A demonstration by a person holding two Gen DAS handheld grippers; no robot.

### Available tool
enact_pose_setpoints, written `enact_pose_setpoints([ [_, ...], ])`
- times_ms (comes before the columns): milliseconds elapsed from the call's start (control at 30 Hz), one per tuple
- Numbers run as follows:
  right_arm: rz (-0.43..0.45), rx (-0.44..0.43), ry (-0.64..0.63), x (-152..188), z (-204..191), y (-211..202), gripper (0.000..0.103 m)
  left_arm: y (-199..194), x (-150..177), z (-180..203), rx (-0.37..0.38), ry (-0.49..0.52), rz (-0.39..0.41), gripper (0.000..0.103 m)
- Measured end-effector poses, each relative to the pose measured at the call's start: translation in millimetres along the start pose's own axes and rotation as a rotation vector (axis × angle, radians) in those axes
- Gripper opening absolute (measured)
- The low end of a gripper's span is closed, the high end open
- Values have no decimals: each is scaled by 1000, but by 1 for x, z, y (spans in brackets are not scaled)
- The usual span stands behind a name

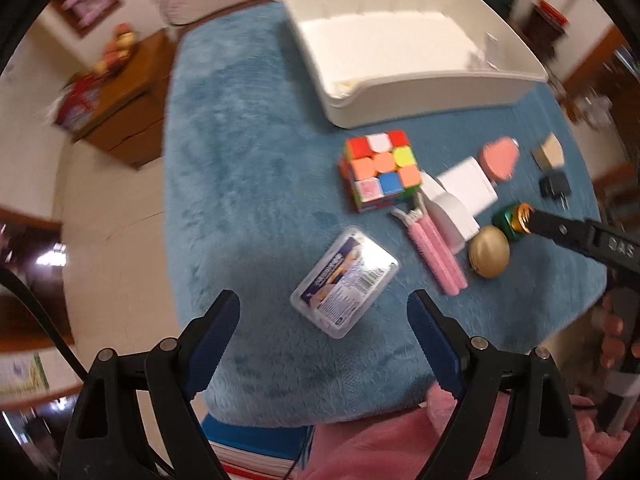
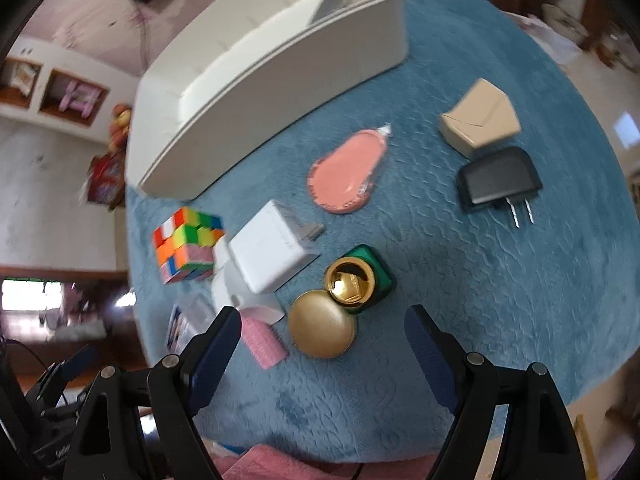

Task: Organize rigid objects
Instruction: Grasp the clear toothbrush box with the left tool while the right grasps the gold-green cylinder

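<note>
A white bin [image 1: 400, 48] stands at the back of the blue plush cloth [image 1: 248, 184]; it also shows in the right wrist view [image 2: 256, 76]. My left gripper [image 1: 324, 312] is open, just short of a clear plastic case [image 1: 344, 282]. My right gripper [image 2: 322, 326] is open, around a round gold lid [image 2: 322, 324] beside a green-and-gold jar [image 2: 358, 280]. Nearby lie a Rubik's cube [image 1: 380, 170], a white charger [image 2: 272, 254], pink clips [image 1: 436, 252], a pink pear-shaped item [image 2: 348, 172], a black plug [image 2: 498, 180] and a beige box [image 2: 480, 118].
The cloth's front edge drops to pink fabric [image 1: 380, 448] and a blue-and-red box [image 1: 256, 448]. A wooden cabinet [image 1: 124, 104] stands left of the table. The right gripper's finger [image 1: 580, 236] reaches in from the right in the left wrist view.
</note>
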State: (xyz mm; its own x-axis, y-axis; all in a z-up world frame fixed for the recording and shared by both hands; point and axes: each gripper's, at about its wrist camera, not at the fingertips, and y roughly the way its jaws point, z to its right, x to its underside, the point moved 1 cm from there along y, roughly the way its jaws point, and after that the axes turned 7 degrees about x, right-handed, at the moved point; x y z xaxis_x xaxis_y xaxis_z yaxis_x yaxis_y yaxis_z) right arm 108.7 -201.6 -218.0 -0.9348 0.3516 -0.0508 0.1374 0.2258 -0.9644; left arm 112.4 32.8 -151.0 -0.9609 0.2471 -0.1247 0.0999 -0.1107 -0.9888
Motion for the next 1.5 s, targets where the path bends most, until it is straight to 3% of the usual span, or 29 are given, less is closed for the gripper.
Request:
enact_pose_setpoints([
  [300,11,75,132,6,9,20,84,43,-15,10,61,209,-173,88],
  [633,48,159,186,7,4,35,84,86,-24,7,64,274,-307,88],
  [767,66,176,182,4,-1,38,78,100,-30,6,95,257,-346,88],
  [900,68,197,165,2,-4,44,67,110,-32,11,98,263,-368,87],
  [967,69,207,182,1,-1,47,55,115,-32,17,97,275,-371,86],
  [1033,72,185,203,4,0,52,52,118,-33,25,99,292,-380,82],
  [1100,73,167,212,2,2,54,51,120,-34,30,99,307,-385,75],
  [1500,74,129,218,8,15,48,47,136,-24,50,73,313,-365,70],
])
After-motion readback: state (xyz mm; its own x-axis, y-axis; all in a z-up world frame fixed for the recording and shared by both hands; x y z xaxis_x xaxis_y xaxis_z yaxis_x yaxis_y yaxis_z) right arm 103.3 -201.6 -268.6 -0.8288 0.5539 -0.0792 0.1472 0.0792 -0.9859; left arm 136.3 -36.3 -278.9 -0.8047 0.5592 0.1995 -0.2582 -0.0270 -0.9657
